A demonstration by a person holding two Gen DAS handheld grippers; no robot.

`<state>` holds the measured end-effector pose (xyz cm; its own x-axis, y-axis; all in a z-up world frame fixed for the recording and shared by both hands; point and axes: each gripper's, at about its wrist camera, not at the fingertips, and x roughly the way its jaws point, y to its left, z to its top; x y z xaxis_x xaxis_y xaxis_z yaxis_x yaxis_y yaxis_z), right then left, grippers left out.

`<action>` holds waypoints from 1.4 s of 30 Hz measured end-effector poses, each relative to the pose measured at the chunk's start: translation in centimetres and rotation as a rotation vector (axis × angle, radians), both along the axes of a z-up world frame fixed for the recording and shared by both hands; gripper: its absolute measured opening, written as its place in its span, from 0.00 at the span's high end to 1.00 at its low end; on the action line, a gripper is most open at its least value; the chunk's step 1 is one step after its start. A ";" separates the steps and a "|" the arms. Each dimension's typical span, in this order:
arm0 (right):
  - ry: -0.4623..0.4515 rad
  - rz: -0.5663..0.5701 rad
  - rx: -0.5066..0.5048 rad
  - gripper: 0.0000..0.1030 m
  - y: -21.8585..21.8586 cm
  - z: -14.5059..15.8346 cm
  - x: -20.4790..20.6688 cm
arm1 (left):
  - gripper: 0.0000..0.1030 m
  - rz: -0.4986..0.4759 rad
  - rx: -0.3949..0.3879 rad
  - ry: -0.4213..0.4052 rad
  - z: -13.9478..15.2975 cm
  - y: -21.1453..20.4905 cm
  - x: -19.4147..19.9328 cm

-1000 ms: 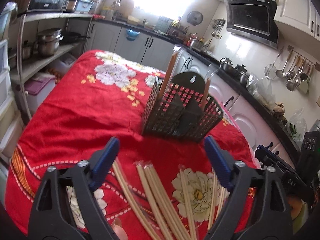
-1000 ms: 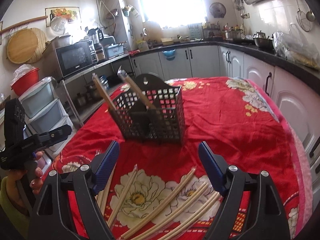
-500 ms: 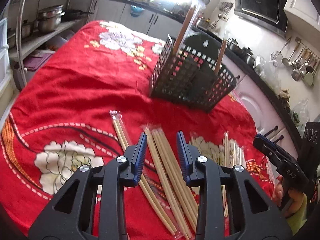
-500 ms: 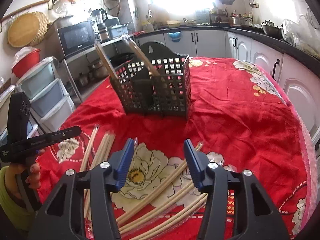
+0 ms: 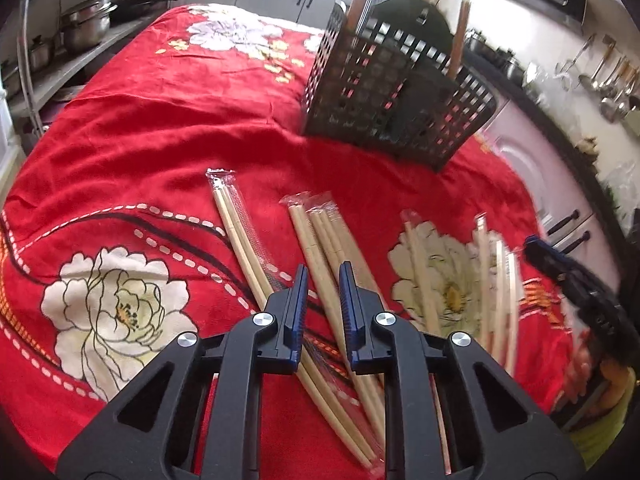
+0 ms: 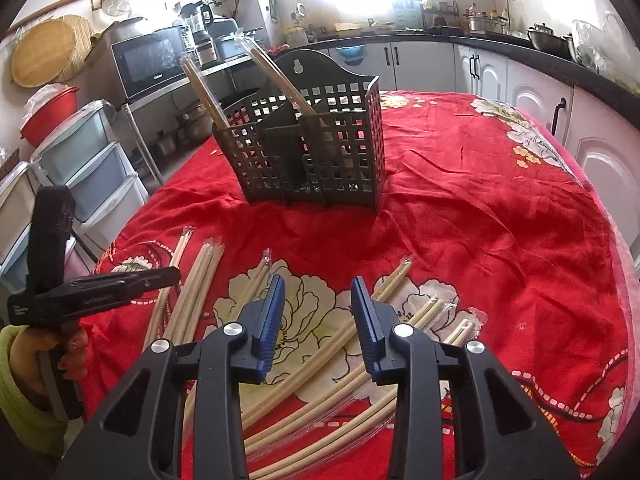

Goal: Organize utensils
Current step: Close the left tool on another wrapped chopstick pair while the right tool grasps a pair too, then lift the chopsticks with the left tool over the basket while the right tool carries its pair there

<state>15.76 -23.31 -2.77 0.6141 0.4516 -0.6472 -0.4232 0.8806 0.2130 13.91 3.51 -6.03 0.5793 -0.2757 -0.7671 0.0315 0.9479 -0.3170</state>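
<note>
Several wrapped pairs of wooden chopsticks (image 5: 320, 240) lie on the red flowered tablecloth (image 5: 160, 132). A dark mesh utensil basket (image 5: 392, 96) stands behind them with two chopstick pairs upright in it; it also shows in the right wrist view (image 6: 312, 148). My left gripper (image 5: 323, 276) hovers low over the middle chopstick pairs, jaws narrowed to a small gap with nothing held. My right gripper (image 6: 318, 292) is open and empty above the chopsticks (image 6: 344, 336) on the white flower. The left gripper also shows in the right wrist view (image 6: 92, 292).
Kitchen cabinets (image 6: 520, 92) and a black counter run along the right. Shelves with pots (image 5: 80, 24) and plastic drawers (image 6: 80, 168) stand to the left of the table. A microwave (image 6: 148, 60) sits on the shelf.
Both grippers have narrowed their jaws and dropped closer to the chopsticks. The left has narrowed more and tilted down over the middle pairs.
</note>
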 end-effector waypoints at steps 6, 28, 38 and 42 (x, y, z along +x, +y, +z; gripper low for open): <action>0.013 -0.020 -0.003 0.68 -0.4 -0.2 1.1 | 0.88 -0.008 0.111 0.038 -0.7 -0.9 1.8; 0.276 -0.099 0.019 0.68 -2.1 -4.3 9.0 | 0.85 0.010 0.070 0.102 -1.2 -0.4 7.7; 0.241 -0.087 0.107 0.91 -2.4 -3.1 9.2 | 0.88 0.020 0.051 0.094 -1.3 -0.2 8.4; 0.172 -0.059 0.149 0.92 -2.4 -1.0 8.0 | 0.94 0.021 0.039 0.091 -1.2 0.2 8.2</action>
